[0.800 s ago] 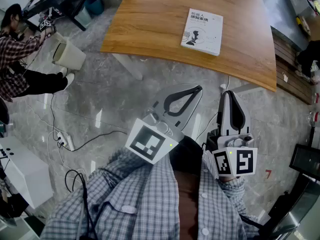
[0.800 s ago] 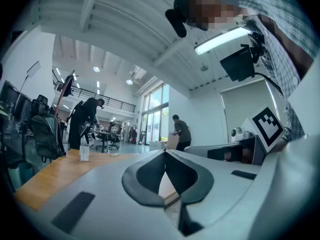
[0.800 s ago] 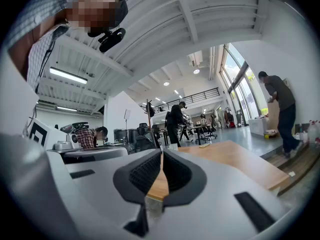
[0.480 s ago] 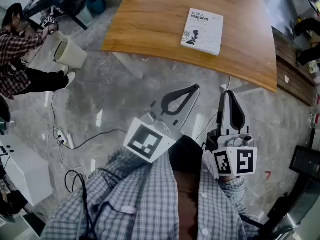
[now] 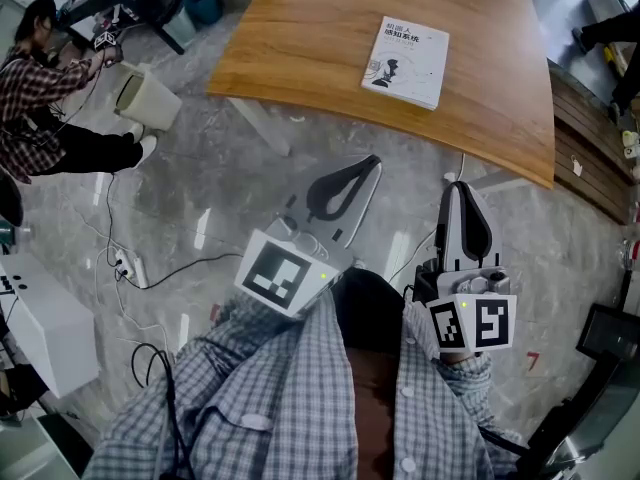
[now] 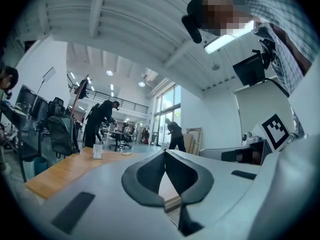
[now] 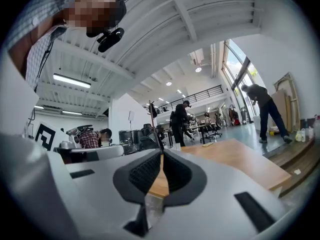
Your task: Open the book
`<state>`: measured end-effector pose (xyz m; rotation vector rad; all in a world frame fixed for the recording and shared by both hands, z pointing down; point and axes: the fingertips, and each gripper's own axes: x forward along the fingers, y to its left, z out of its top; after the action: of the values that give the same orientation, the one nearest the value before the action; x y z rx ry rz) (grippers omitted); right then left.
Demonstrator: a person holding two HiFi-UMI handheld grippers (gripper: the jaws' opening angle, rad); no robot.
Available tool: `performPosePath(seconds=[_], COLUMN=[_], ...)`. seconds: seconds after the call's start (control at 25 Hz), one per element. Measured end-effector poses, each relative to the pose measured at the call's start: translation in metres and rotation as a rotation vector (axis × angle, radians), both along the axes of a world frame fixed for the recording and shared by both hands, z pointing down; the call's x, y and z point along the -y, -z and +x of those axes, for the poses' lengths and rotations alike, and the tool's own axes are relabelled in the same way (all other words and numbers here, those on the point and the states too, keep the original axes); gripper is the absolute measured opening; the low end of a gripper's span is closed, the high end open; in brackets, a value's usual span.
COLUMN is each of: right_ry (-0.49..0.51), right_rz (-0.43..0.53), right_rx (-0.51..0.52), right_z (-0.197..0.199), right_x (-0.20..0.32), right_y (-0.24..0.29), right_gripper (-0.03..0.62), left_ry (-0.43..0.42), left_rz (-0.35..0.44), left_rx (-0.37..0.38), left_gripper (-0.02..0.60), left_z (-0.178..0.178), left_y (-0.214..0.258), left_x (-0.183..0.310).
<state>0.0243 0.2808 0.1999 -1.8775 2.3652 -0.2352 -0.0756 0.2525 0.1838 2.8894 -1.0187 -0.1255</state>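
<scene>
A closed white book [image 5: 406, 61] with dark print on its cover lies flat on the wooden table [image 5: 300, 38], near its front right part. Both grippers hang over the floor, well short of the table's near edge. My left gripper [image 5: 375, 160] is shut with its tips touching, empty, and points toward the table. My right gripper [image 5: 457, 184] is also shut and empty, pointing at the table's edge below the book. In the left gripper view the left gripper [image 6: 165, 151] shows its tips together, and in the right gripper view the right gripper [image 7: 162, 151] does too. The tabletop [image 7: 235, 159] stretches ahead.
A seated person [image 5: 50, 98] in a checked shirt is at the far left beside a pale bin [image 5: 148, 96]. Cables and a power strip [image 5: 128, 268] lie on the marble floor. A wooden step [image 5: 590, 168] runs along the right. People stand at distant desks.
My left gripper has drifted up and to the left, closer to the table's edge. The right gripper has kept its place. The book has not moved.
</scene>
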Motion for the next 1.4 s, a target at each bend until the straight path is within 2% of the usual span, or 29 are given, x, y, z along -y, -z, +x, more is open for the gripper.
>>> performPosePath(seconds=[0.48,0.72,0.96,1.12,1.4], right_ry=[-0.002,0.030,0.025,0.008,-0.023], right_rz=[0.003,-0.010,-0.026,-0.022,-0.038], right_rx=[-0.002,-0.002,-0.008,-0.003,-0.012], right_z=[0.019,0.019,0.028,0.036,0.048], right_x=[-0.025,-0.022,-0.007,0.002,0.046], right_y=[-0.005,-0.009,-0.020,-0.021,-0.024], right_gripper=[0.029,0.029,0.029,0.029,0.029], left_ry=[0.059,0.087,0.100,0.085,0.054], left_rz=[0.033,0.030,-0.002,0.003,-0.008], left_rx=[0.022,0.030,0.019,0.015,0.012], left_gripper=[0.005,0.005,0.005,0.005,0.005], left_z=[-0.001,-0.005,0.001,0.011,0.024], left_y=[-0.002,-0.002,-0.014,-0.016,-0.021], left_x=[-0.015,-0.015,0.003,0.015,0.065])
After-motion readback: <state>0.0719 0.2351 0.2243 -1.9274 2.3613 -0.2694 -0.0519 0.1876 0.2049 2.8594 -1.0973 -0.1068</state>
